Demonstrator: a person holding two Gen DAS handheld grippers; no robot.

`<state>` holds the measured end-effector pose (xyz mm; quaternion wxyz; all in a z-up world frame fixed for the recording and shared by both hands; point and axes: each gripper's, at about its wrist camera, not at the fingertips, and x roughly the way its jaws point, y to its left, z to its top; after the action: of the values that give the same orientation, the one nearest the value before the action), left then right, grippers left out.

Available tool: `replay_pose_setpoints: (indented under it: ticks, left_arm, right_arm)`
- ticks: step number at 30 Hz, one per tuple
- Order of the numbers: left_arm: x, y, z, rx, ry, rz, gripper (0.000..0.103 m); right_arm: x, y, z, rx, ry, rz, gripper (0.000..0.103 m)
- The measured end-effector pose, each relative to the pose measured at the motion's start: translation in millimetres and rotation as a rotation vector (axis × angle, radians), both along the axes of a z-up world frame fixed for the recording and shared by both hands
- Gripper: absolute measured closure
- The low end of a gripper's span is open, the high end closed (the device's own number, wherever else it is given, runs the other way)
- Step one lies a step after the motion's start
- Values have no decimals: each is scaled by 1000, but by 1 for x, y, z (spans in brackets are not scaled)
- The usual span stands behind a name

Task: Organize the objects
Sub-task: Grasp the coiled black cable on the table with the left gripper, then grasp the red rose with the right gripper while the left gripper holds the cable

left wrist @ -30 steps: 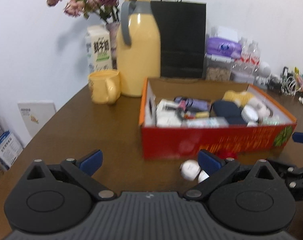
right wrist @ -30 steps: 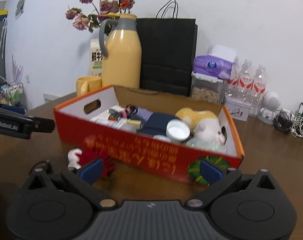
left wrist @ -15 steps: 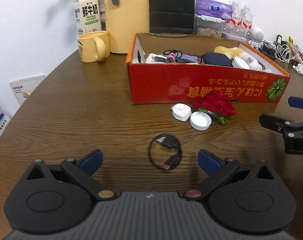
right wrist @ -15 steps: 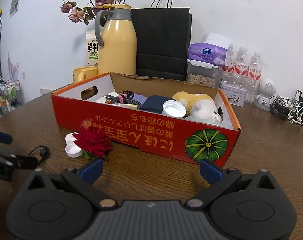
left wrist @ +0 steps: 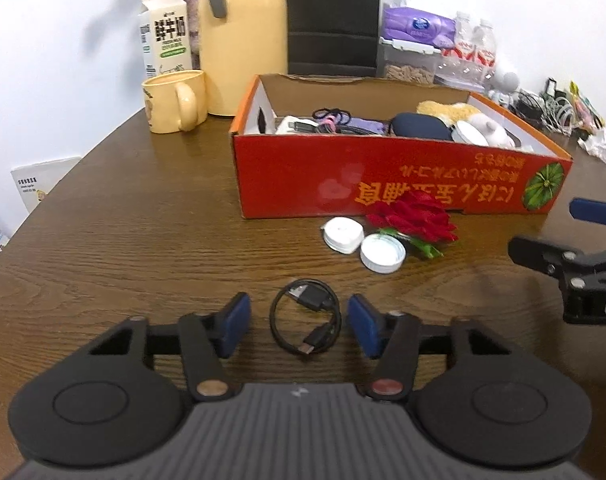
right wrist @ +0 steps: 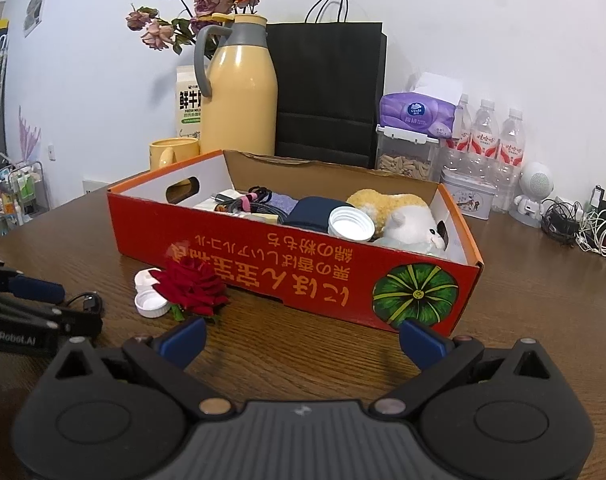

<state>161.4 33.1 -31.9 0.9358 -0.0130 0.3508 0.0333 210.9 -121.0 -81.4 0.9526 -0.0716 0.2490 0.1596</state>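
Beyond my tongs the red cardboard box point(left wrist: 399, 184) stands on the brown table point(left wrist: 123, 248), already carrying a plush toy, a dark pouch and tangled odds and ends. Just in front of its near wall lie a red fabric rose point(left wrist: 413, 220) and two white caps point(left wrist: 361, 244), ahead and a little right of my left gripper point(left wrist: 299, 324).

The smallest piece is the one I am after: a black coiled cable point(left wrist: 306, 322), flat on the wood right between my left blue pads point(left wrist: 235, 324). Those jaws have just been closing; they stand about half open, a pad on each side of the coil with a sliver of table showing either way, so nothing is gripped yet.

The risks, as I judge them: the loop is thin and springy, so a squeeze may fold it flat and let it slip out under the pads, or catch only one strand and leave the plugs dangling to snag on the box rim. If my tips ride too high they close on air; too low and they scrape the wood.

My left hand slants down steeply toward the table. My right gripper point(right wrist: 301, 338) hangs off to the right, tilted down less, jaws wide and empty, facing the box front.
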Motion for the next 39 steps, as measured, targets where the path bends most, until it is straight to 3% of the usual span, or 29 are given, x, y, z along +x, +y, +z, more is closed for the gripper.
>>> replay_pose_setpoints:
  ticks: [4, 23, 31, 39]
  left_arm:
    - [-1, 3, 1, -13, -9, 2, 66]
    - [-4, 13, 9, -84, -56, 19, 67]
    - [12, 33, 17, -116, -82, 41, 67]
    - [13, 47, 14, -149, -113, 72, 67]
  right_arm:
    - [-1, 0, 0, 0, -4, 0, 0]
    - [2, 4, -4, -22, 0, 2, 0]
    - [1, 15, 3, 61, -32, 53, 0]
    - [20, 52, 3, 97, 24, 84, 18]
